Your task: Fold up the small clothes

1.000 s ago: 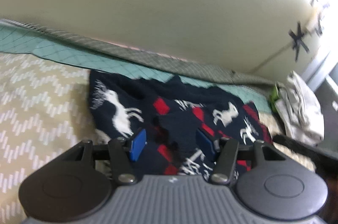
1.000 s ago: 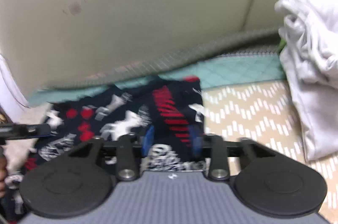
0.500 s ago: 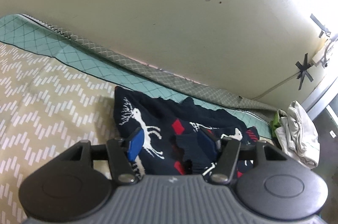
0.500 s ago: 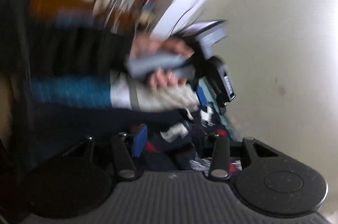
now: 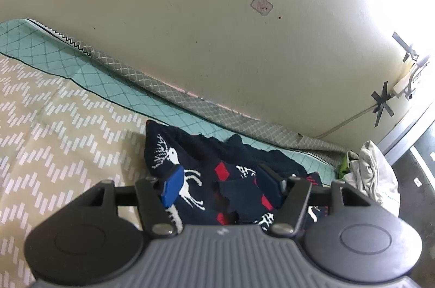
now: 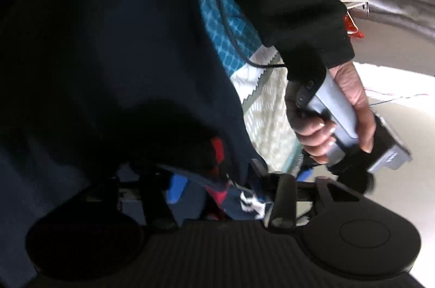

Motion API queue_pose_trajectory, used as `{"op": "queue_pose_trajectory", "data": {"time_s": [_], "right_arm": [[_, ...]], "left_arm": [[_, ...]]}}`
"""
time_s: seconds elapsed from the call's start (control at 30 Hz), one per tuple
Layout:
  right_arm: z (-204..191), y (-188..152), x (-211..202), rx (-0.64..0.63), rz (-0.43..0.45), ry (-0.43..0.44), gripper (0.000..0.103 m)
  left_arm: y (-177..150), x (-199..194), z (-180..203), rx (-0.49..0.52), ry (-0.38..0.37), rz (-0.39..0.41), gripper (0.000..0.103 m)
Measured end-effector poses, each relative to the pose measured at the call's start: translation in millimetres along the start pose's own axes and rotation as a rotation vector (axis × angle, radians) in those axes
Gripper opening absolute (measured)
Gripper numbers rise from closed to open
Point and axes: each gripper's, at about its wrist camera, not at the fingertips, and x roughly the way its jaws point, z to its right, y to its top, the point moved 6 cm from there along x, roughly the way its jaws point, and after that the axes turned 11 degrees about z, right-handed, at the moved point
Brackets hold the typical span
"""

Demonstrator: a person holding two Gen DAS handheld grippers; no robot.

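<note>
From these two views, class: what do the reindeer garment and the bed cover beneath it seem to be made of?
Reindeer garment: looks like soft matte knit, probably wool or acrylic, judging by its jagged stitched-in pattern edges. Bed cover: seemingly thin woven cotton, matte, with a flat printed chevron and shallow creases.

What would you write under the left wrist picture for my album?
Open left hand-held gripper over a navy reindeer garment on a zigzag-patterned bedspread.

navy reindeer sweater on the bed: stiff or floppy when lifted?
Likely floppy: the reindeer sweater lies rumpled in soft folds on the bedspread. Probably light, a small knit. Lifted at one point, it would likely drape and sag rather than hold shape.
</note>
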Motion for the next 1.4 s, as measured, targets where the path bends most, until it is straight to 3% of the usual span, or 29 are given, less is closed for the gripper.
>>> {"op": "queue_pose_trajectory", "data": {"time_s": [0.03, 0.1, 0.2, 0.3, 0.37, 0.4, 0.47, 0.5, 0.53, 0.6, 0.7, 0.73, 0.8, 0.87, 0.97, 1.0, 1.03, 1.13, 1.2, 1.3, 1.4], "right_arm": [[8.3, 0.7, 2.9, 0.092, 0.009, -0.003, 0.0], [35.9, -2.1, 5.5, 0.376, 0.038, -0.041, 0.0], [97.9, -29.4, -16.3, 0.996, 0.15, -0.116, 0.0], [137.4, -101.5, -55.4, 1.555, 0.286, -0.319, 0.0], [130.3, -167.4, -80.0, 1.898, 0.333, -0.497, 0.0], [117.2, -197.7, -87.8, 2.046, 0.33, -0.578, 0.0], [77.0, -255.9, -86.5, 2.333, 0.207, -0.685, 0.0], [53.4, -279.2, -78.4, 2.461, 0.113, -0.685, 0.005], [36.1, -293.3, -69.5, 2.543, 0.054, -0.66, 0.016], [13.0, -307.6, -53.0, 2.616, -0.002, -0.611, 0.02], [11.3, -313.1, -56.8, 2.615, 0.058, -0.623, 0.022], [9.4, -309.7, -62.0, 2.601, 0.075, -0.635, 0.026], [13.6, -306.0, -68.6, 2.542, 0.113, -0.644, 0.026], [19.4, -300.8, -74.2, 2.447, 0.152, -0.637, 0.019], [32.3, -296.8, -79.3, 2.323, 0.189, -0.639, 0.019], [33.3, -299.7, -78.3, 2.309, 0.188, -0.628, 0.02], [32.0, -304.5, -76.4, 2.3, 0.158, -0.632, 0.021], [23.2, -320.0, -72.0, 2.252, 0.005, -0.686, 0.026], [16.9, -327.3, -76.6, 2.261, -0.017, -0.709, 0.026], [14.9, -336.1, -78.4, 2.288, 0.02, -0.733, 0.025], [14.7, -342.8, -66.9, 2.228, -0.113, -0.746, 0.025]], "left_arm": [[0.5, -0.7, -0.2, -0.001, 0.0, 0.003, 0.06], [1.8, -2.5, -1.3, -0.005, -0.001, 0.009, 0.06], [5.0, -5.2, -4.4, -0.02, 0.001, 0.02, 0.06], [5.7, -5.7, -6.4, -0.029, 0.007, 0.025, 0.06], [4.3, -4.1, -5.3, -0.026, 0.008, 0.02, 0.06], [3.1, -3.1, -3.8, -0.022, 0.006, 0.016, 0.06], [-0.2, -1.3, 0.2, -0.009, 0.001, 0.005, 0.06], [-2.3, 0.0, 2.9, -0.001, -0.003, -0.001, 0.06], [-4.6, 1.1, 5.7, 0.007, -0.008, -0.008, 0.06], [-9.7, 3.6, 12.9, 0.027, -0.023, -0.024, 0.061], [-19.6, 5.9, 27.8, 0.069, -0.066, -0.06, 0.063], [-24.1, 7.2, 34.5, 0.09, -0.086, -0.077, 0.065], [-32.9, 8.9, 44.9, 0.133, -0.118, -0.115, 0.07], [-44.3, 12.6, 56.4, 0.185, -0.146, -0.153, 0.071], [-62.6, 22.9, 68.1, 0.246, -0.144, -0.202, 0.054], [-68.4, 26.3, 70.7, 0.276, -0.128, -0.214, 0.032], [-73.9, 29.6, 73.0, 0.314, -0.104, -0.221, 0.016], [-78.0, 27.1, 78.9, 0.371, -0.086, -0.22, 0.013], [-73.0, 16.5, 83.7, 0.371, -0.115, -0.21, 0.012], [-65.8, -10.0, 99.9, 0.401, -0.196, -0.178, 0.012], [-72.6, -23.5, 113.9, 0.504, -0.237, -0.17, 0.013]]}}
